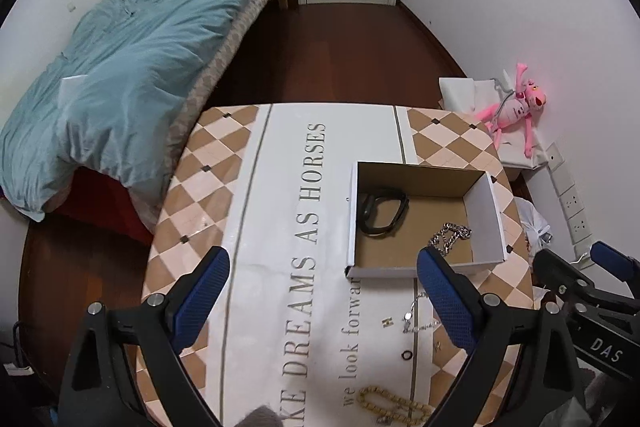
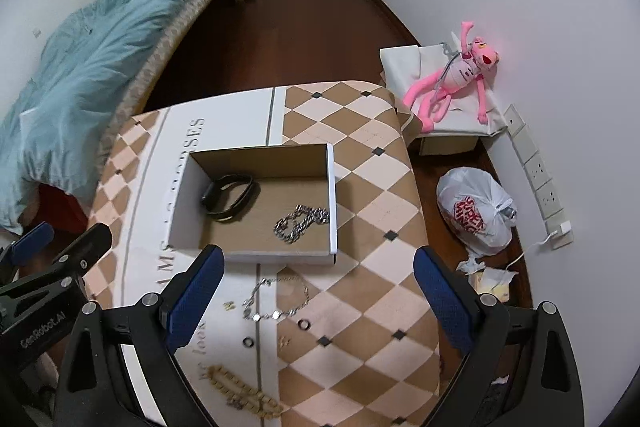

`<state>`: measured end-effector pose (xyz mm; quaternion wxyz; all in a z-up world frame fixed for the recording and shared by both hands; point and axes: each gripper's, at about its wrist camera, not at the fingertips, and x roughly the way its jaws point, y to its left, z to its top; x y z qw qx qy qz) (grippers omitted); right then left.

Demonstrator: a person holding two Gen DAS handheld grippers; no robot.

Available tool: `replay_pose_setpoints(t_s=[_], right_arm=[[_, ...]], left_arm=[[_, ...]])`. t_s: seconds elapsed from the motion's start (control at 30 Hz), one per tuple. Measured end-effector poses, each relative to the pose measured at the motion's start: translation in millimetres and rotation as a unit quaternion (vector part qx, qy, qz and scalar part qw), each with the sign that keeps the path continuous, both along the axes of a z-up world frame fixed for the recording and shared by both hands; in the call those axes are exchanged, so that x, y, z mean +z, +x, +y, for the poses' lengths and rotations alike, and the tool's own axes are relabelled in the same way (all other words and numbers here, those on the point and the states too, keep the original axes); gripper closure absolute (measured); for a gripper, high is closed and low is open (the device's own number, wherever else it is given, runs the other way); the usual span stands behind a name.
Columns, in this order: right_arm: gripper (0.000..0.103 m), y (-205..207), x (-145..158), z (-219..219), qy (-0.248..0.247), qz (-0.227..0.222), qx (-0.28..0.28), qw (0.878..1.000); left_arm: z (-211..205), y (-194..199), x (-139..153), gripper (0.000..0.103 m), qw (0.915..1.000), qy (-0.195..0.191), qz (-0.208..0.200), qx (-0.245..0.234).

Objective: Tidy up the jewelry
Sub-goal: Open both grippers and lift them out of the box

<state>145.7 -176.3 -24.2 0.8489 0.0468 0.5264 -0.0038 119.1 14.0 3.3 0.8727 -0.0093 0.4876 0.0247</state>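
An open cardboard box [image 2: 332, 199] [image 1: 488, 223] stands on the checked tablecloth. Inside it lie a black wristband [image 2: 228, 199] [image 1: 382, 213] and a thick silver chain [image 2: 300, 223] [image 1: 450, 237]. On the cloth in front of the box lie a thin silver necklace [image 2: 276, 299] [image 1: 416, 315], two small rings [image 2: 305, 324] [image 2: 249, 342] and a gold bead bracelet [image 2: 240, 391] [image 1: 392, 403]. My right gripper [image 2: 320, 295] hangs open above the necklace with nothing between its fingers. My left gripper [image 1: 324, 291] is open and empty too, left of the box.
A bed with a blue duvet [image 1: 132, 75] runs along the table's left side. To the right of the table are a pink plush toy [image 2: 456, 75] on a white box, a tied plastic bag [image 2: 476, 215] on the floor and a power strip [image 2: 540, 179] by the wall.
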Motion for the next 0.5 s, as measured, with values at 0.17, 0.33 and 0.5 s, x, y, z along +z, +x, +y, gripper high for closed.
replay_pose_setpoints(t_s=[0.17, 0.33, 0.5], right_arm=[[0.006, -36.5, -18.4, -8.1, 0.008, 0.02, -0.007, 1.0], [0.041, -72.0, -71.3, -15.0, 0.022, 0.067, -0.01, 0.997], [0.046, -96.6, -118.8, -27.1, 0.042, 0.106, -0.024, 0.993]], left_arm=[[3.8, -31.7, -11.6, 0.007, 1.0, 0.007, 0.007, 0.0], [-4.9, -63.6, -71.9, 0.007, 0.9972, 0.004, 0.074, -0.011], [-10.7, -82.9, -123.2, 0.008, 0.991, -0.021, 0.131, -0.015]])
